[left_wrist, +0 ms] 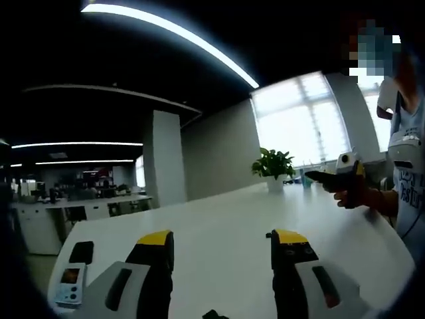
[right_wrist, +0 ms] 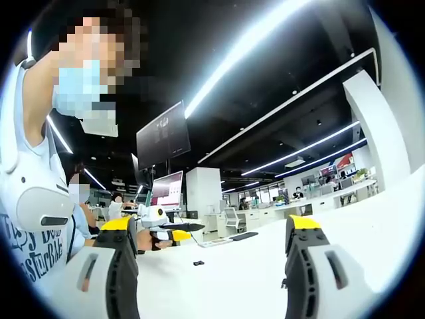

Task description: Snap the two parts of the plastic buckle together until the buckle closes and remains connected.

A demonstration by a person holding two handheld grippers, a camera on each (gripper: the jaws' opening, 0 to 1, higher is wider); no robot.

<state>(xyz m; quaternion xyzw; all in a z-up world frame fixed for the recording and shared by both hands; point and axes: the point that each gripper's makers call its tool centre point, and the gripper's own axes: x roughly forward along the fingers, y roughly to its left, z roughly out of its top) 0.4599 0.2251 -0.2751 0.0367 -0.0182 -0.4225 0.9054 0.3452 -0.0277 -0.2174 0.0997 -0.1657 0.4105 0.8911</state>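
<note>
My yellow-tipped right tongs (right_wrist: 214, 242) spread empty; a small dark buckle piece (right_wrist: 198, 263) on the white table (right_wrist: 372, 219) lies between them at six o'clock. Left tongs (left_wrist: 222, 256) likewise spread.

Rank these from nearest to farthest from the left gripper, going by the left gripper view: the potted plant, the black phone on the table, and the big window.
From the left gripper:
1. The black phone, lying flat on the white table, off to the left near its edge.
2. The potted plant, at the table's far end, right of centre.
3. The big window, on the wall behind the plant.
</note>
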